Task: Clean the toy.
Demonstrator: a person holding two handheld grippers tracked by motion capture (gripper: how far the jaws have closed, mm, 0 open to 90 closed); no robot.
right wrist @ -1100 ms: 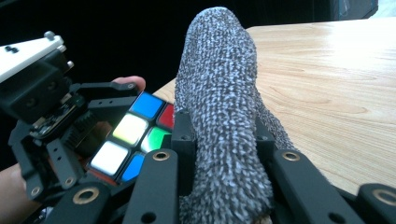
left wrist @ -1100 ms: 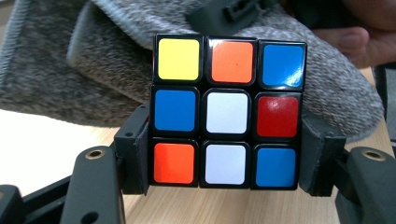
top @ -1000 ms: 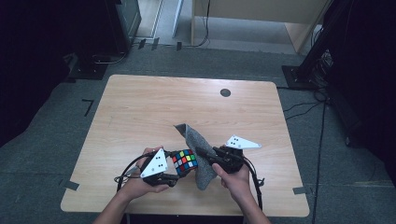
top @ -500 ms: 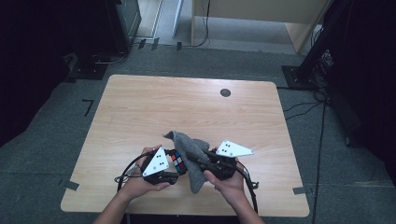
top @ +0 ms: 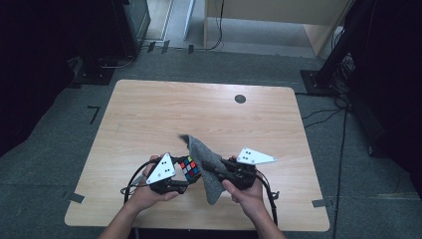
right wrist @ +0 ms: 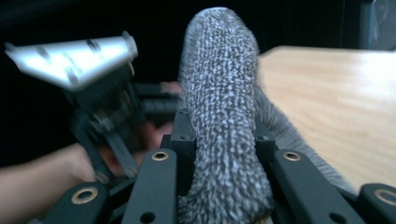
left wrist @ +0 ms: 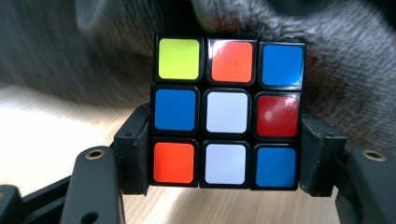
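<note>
Left gripper [top: 186,174] clamps colour cube [left wrist: 227,114]; right gripper [top: 209,169] clamps grey cloth [top: 209,167], draped against cube above counter [top: 149,114].

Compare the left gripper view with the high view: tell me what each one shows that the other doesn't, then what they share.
Left gripper view alone: one cube face sticker by sticker, with a white centre, yellow, orange and blue above, pinched between two black pads.
High view alone: both hands, the right gripper clamped on the grey cloth, the whole table, the floor.
Shared: cube, cloth close behind it, wood tabletop, the left gripper.
</note>
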